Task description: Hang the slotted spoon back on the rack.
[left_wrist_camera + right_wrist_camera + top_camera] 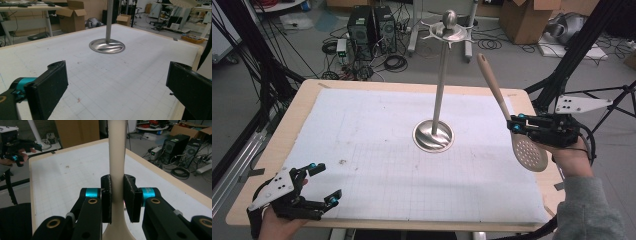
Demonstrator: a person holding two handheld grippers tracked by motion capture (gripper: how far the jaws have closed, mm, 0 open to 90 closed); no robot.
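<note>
While the right gripper (515,123) is clamping its jaws on the neck of the cream slotted spoon (527,152), it is carrying the utensil in the air over the right edge of the table (302,107), well apart from the metal hanging stand (438,90) at the middle. The grip is sitting low on the handle, probably to leave the handle's end free for the hooks at the stand's top, though whether that end has a hole is too small to tell. The spoon's long axis is running steeply upward, tilting toward the stand, handle end high, perforated bowl hanging low and toward the person. The left gripper (323,184) is resting wide open near the table's near left corner, holding nothing.
</note>
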